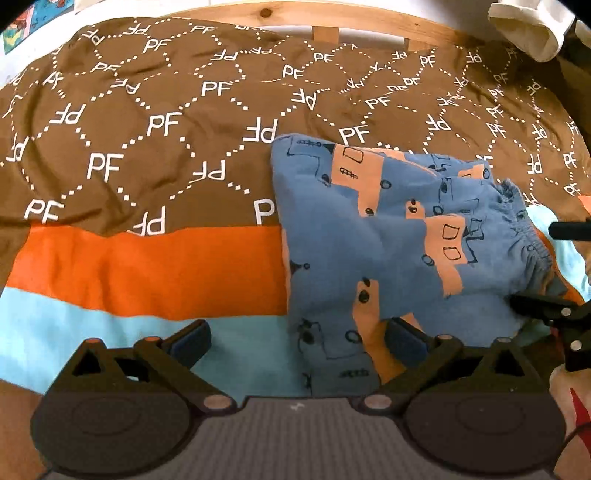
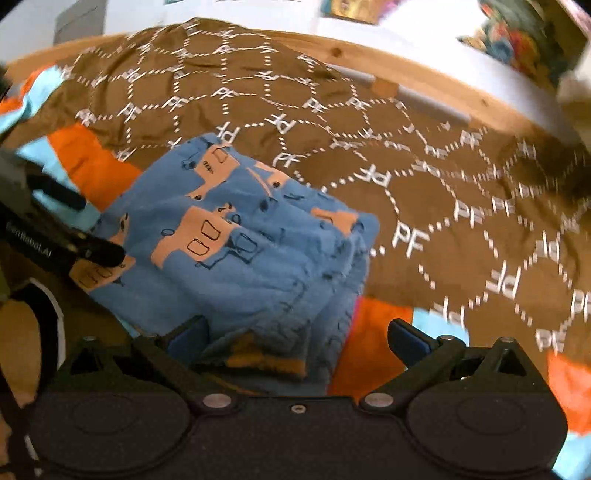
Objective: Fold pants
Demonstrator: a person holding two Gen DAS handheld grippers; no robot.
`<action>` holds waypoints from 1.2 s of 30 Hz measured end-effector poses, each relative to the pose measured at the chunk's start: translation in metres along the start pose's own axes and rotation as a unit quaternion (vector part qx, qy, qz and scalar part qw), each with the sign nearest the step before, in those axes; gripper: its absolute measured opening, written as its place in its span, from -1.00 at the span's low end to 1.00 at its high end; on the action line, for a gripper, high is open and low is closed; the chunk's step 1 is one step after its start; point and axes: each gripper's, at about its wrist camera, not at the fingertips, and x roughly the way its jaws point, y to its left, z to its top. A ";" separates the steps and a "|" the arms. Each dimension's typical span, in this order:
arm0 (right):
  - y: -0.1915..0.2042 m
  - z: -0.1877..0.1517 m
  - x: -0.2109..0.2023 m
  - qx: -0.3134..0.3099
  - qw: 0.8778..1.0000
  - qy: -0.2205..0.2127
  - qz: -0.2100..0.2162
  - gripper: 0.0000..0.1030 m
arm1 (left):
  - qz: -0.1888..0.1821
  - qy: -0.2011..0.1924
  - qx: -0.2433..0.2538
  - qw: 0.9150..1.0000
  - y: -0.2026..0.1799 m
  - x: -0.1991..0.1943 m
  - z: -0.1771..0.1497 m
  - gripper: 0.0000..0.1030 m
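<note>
Blue pants (image 1: pixel 399 236) with orange truck prints lie folded in a thick bundle on the bed; they also show in the right wrist view (image 2: pixel 240 254). My left gripper (image 1: pixel 299 338) is open, its fingers spread either side of the bundle's near left corner. My right gripper (image 2: pixel 295 338) is open, with the bundle's near edge lying between its fingers. The right gripper's fingers (image 1: pixel 539 306) show at the elastic waistband side in the left wrist view. The left gripper's fingers (image 2: pixel 99 251) touch the bundle's left edge in the right wrist view.
The bedspread (image 1: pixel 147 147) is brown with white PF lettering, with orange (image 1: pixel 147 269) and light blue (image 1: pixel 110 332) stripes near me. A wooden bed rail (image 1: pixel 332 22) runs along the far side. A white cloth (image 1: pixel 532 26) lies at the far right corner.
</note>
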 end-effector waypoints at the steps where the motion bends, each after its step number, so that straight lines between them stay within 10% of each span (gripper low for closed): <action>1: -0.002 -0.002 -0.002 0.008 1.000 0.000 0.002 0.98 | -0.001 0.001 -0.002 1.000 0.001 0.000 0.000 0.99; 36: -0.020 0.000 -0.020 0.061 0.995 -0.025 0.080 0.98 | -0.025 0.028 -0.044 0.998 0.016 -0.011 -0.008 1.00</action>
